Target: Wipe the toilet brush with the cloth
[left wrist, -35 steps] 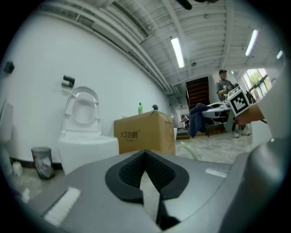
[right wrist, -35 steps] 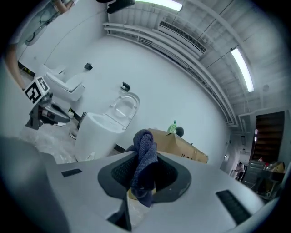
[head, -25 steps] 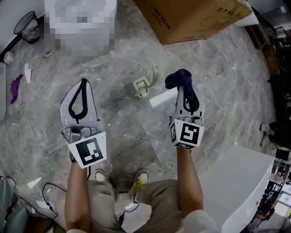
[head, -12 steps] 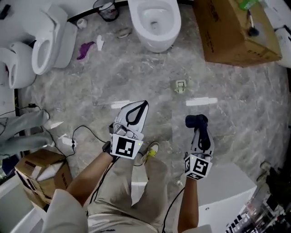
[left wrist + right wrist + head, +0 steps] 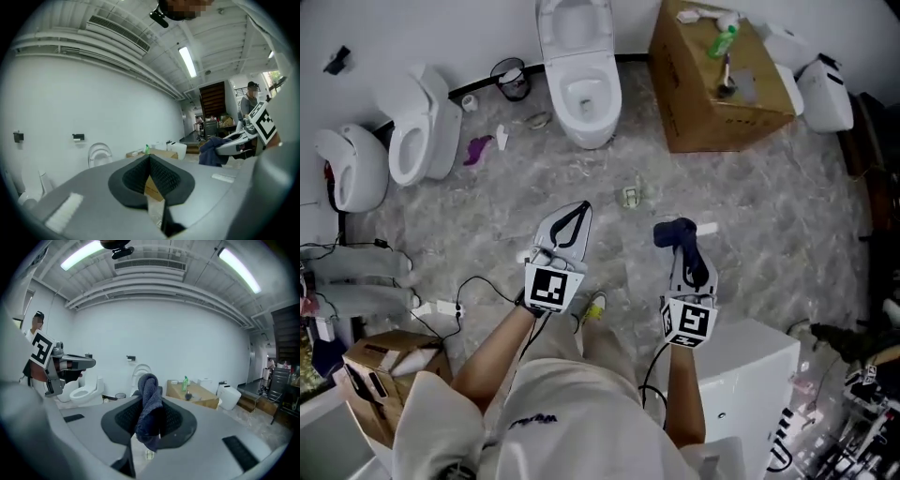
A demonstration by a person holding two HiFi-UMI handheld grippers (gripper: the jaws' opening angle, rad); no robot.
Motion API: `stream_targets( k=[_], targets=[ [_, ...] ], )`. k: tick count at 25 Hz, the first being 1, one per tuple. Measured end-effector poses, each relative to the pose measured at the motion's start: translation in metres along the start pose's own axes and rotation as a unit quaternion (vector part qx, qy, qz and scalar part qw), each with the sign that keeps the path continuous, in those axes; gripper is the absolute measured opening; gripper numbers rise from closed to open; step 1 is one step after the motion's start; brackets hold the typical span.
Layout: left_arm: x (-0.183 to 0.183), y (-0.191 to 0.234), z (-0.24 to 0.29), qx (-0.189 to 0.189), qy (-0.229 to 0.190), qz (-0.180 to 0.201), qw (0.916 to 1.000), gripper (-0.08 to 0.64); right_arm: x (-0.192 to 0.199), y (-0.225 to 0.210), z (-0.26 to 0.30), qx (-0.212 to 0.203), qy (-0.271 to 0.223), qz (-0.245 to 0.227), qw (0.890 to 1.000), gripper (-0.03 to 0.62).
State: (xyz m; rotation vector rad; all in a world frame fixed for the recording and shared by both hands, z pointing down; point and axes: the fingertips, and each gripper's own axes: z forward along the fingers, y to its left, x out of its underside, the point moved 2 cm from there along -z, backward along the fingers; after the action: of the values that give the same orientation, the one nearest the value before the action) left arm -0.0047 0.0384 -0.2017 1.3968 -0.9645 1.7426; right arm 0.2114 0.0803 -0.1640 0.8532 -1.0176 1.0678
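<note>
The head view looks steeply down from above the person onto the marbled floor [image 5: 787,234], far enough back to hold a toilet [image 5: 581,89] and a cardboard box [image 5: 712,103]. The left gripper view rides close behind the left claw [image 5: 149,158], the right gripper view close behind the right claw [image 5: 150,392]. Both face level toward the white wall [image 5: 70,93]. All three share that toilet and box, and each gripper view catches the other claw at its edge.
</note>
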Motion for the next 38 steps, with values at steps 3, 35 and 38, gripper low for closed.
stream_targets(
  k=[3, 35, 38],
  targets=[
    [-0.033, -0.019, -0.009, 0.012, -0.021, -0.004, 0.9997, 0.002, -0.037, -0.01, -0.031, 0.012, -0.03, -0.009, 0.999, 0.071],
    [-0.108, -0.068, -0.048, 0.024, -0.129, 0.012, 0.9913, 0.003, -0.085, 0.015, -0.082, 0.006, -0.095, -0.013, 0.995, 0.069],
    [-0.108, -0.068, -0.046, 0.026, -0.127, 0.014, 0.9914, 0.003, -0.085, 0.013, -0.08, 0.008, -0.092, -0.008, 0.996, 0.069]
  ],
)
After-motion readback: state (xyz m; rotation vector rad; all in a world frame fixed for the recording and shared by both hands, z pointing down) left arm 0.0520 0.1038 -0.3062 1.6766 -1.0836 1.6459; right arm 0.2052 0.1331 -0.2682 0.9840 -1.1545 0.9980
